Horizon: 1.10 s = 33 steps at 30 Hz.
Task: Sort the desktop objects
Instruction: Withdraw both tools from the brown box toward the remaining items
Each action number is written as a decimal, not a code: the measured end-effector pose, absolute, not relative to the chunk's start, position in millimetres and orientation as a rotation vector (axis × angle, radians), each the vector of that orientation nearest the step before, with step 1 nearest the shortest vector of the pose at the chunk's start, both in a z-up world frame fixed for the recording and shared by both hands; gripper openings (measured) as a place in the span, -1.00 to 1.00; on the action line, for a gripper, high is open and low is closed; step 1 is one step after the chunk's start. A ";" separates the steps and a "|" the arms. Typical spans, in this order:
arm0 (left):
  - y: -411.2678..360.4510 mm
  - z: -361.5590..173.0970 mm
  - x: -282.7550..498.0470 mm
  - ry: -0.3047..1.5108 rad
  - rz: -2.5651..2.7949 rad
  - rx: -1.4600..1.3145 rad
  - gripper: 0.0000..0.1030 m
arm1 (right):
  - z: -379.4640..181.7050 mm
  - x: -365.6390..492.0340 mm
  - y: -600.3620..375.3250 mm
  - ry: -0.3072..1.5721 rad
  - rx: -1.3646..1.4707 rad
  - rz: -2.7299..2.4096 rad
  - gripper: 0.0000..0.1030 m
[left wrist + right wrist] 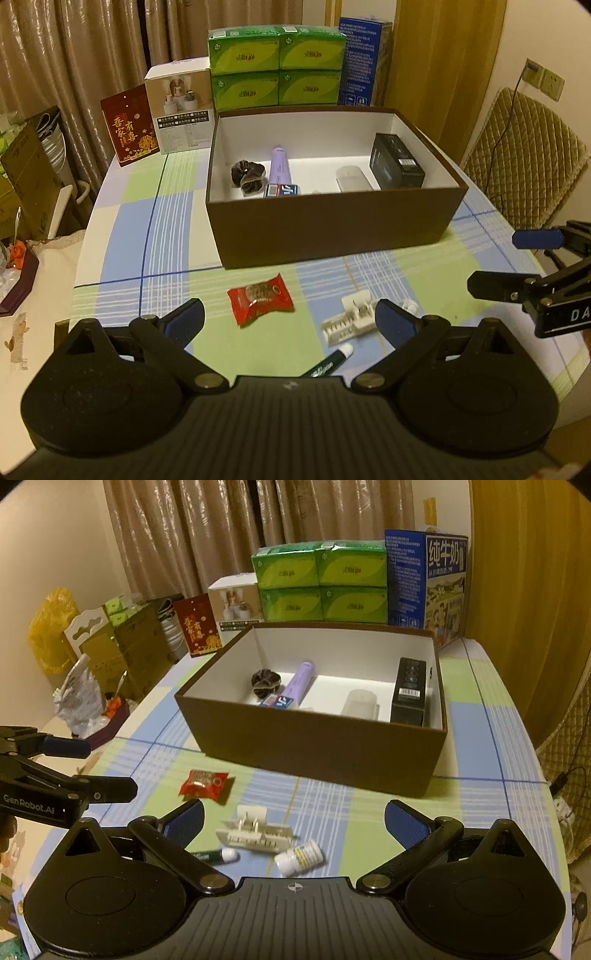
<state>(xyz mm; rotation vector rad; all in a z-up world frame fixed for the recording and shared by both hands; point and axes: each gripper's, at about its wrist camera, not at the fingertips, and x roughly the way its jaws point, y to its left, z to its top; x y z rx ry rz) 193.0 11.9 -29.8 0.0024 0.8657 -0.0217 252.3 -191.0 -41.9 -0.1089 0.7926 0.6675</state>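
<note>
A brown open box (325, 229) (314, 746) stands mid-table. Inside lie a dark scrunchie (246, 176), a purple tube (279, 164), a small blue-white pack (282, 190), a pale case (352, 179) and a black box (397, 162). In front of it on the checked cloth lie a red snack packet (260, 300) (204, 782), a white plastic clip piece (349, 322) (255, 830), a green-white tube (328, 363) (218, 856) and a small white pill bottle (299, 857). My left gripper (291, 321) is open above them. My right gripper (293, 821) is open, also empty.
Green tissue packs (277, 66), a blue milk carton (424, 583), a white product box (179, 107) and a red card (127, 125) line the table's back. A padded chair (524, 158) stands at the right. Bags and cartons (92, 653) crowd the left.
</note>
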 end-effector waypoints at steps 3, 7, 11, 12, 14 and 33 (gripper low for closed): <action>9.9 -32.3 185.3 0.867 -0.026 -0.001 0.89 | -44.7 246.4 -194.1 0.803 -0.101 0.667 0.96; 8.8 -37.2 176.3 0.878 -0.032 -0.007 0.89 | -52.0 238.3 -196.3 0.819 -0.102 0.662 0.96; 4.0 -43.8 165.9 0.875 -0.044 0.012 0.89 | -60.7 231.7 -198.2 0.845 -0.098 0.658 0.96; 2.5 -45.9 163.6 0.876 -0.047 0.019 0.89 | -62.9 229.8 -199.3 0.850 -0.097 0.657 0.97; -0.4 -51.0 160.0 0.884 -0.054 0.027 0.89 | -67.6 226.6 -201.1 0.861 -0.096 0.652 0.96; -3.5 -85.3 145.9 0.951 -0.096 0.008 0.82 | -100.9 213.1 -205.1 0.938 -0.120 0.624 0.96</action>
